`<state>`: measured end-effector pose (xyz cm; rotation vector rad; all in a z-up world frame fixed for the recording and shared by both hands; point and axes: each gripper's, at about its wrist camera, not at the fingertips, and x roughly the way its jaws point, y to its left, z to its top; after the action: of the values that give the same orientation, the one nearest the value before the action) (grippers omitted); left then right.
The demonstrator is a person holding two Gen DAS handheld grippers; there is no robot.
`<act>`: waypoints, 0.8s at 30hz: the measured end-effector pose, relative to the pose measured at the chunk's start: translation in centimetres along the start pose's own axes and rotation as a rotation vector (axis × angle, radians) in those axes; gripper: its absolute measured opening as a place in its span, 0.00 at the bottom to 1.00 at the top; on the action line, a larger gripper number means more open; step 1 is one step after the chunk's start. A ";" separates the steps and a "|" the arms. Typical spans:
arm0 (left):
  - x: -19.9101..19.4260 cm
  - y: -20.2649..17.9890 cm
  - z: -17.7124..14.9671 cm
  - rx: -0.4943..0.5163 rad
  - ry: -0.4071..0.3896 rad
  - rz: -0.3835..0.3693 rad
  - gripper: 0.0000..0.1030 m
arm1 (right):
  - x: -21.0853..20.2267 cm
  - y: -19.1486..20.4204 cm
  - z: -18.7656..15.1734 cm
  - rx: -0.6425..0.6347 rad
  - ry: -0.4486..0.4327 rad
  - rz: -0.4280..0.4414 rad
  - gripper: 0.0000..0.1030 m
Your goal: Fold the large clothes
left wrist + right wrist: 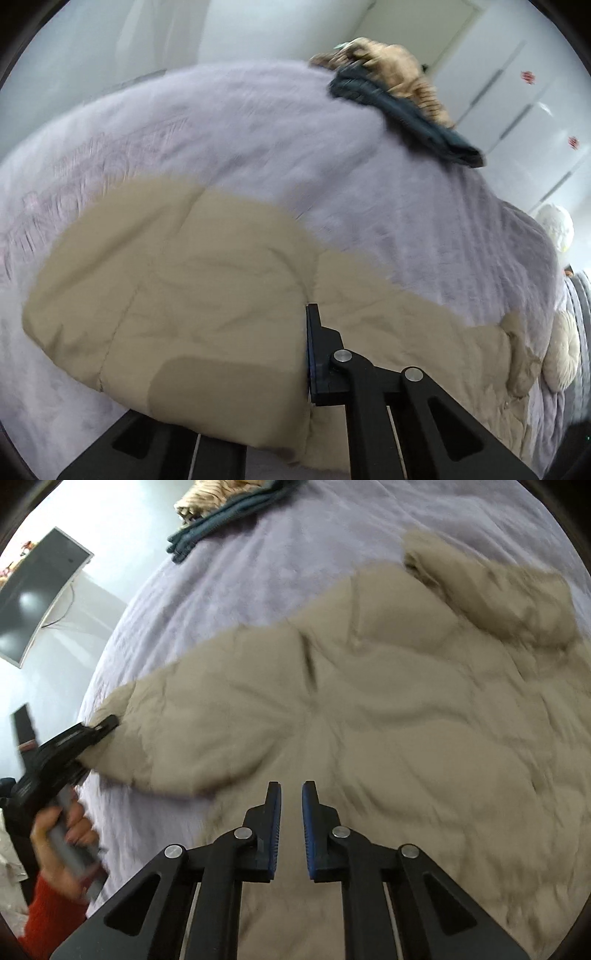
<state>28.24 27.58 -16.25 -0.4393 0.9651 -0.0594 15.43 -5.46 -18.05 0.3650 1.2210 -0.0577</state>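
beige quilted jacket (369,716) lies spread across a lavender blanket (229,590) on a bed. left gripper (105,725) pinches the jacket's sleeve end at the bed's edge, jaws pressed on the fabric. right gripper (291,801) hovers over the jacket's middle, fingers slightly parted, holding nothing. folded dark teal and tan clothes (399,99) sit at the far side

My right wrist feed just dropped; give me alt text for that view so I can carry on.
A beige padded jacket lies spread on a lilac blanket. The right gripper hovers over it, slightly open and empty, while the left gripper clamps the jacket's left end.
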 end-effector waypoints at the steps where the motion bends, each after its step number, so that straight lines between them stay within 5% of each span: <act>1: -0.9 -0.8 0.4 0.024 -0.022 -0.014 0.10 | 0.6 0.3 0.4 0.001 -0.004 0.018 0.12; 11: -6.7 -12.2 0.7 0.263 -0.098 -0.205 0.10 | 8.0 0.1 1.4 0.092 0.070 0.124 0.11; 17: -6.9 -21.8 -3.6 0.403 -0.023 -0.364 0.10 | 3.4 -4.9 0.5 0.185 0.054 0.190 0.12; 24: -3.2 -33.1 -13.5 0.628 0.125 -0.425 0.10 | -4.9 -16.2 -3.2 0.336 -0.056 0.025 0.12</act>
<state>20.34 -6.28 -7.53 -0.0506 0.9060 -0.7612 6.94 -20.44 -18.36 0.6673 1.1509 -0.2521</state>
